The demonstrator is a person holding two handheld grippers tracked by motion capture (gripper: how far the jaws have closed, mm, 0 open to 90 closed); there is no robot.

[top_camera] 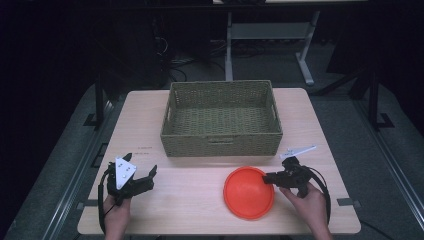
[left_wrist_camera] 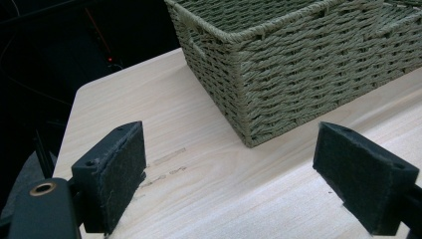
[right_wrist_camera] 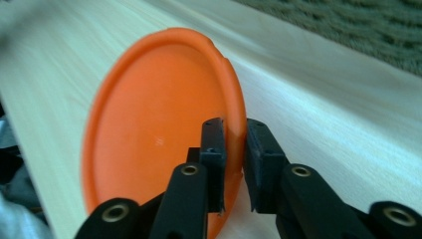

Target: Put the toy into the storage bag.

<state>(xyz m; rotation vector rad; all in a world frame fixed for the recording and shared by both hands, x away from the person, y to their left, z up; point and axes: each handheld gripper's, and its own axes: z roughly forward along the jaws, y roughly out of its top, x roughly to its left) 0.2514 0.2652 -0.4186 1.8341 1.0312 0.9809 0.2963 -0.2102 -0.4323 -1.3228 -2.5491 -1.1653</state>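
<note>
right tool (top_camera: 270,177): jaws pinching the right rim of the orange plate (top_camera: 248,193) | plate: on the counter (top_camera: 190,200) just in front of the woven basket (top_camera: 221,118), basket beyond the plate | left tool (top_camera: 142,172): spread, empty, well left of plate | nearer hand: right

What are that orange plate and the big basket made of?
The orange plate looks like smooth moulded plastic: even colour, soft sheen, thin rolled rim. The basket seems woven from twisted greenish cord, perhaps paper rope or seagrass; its braided strands show clearly.
</note>
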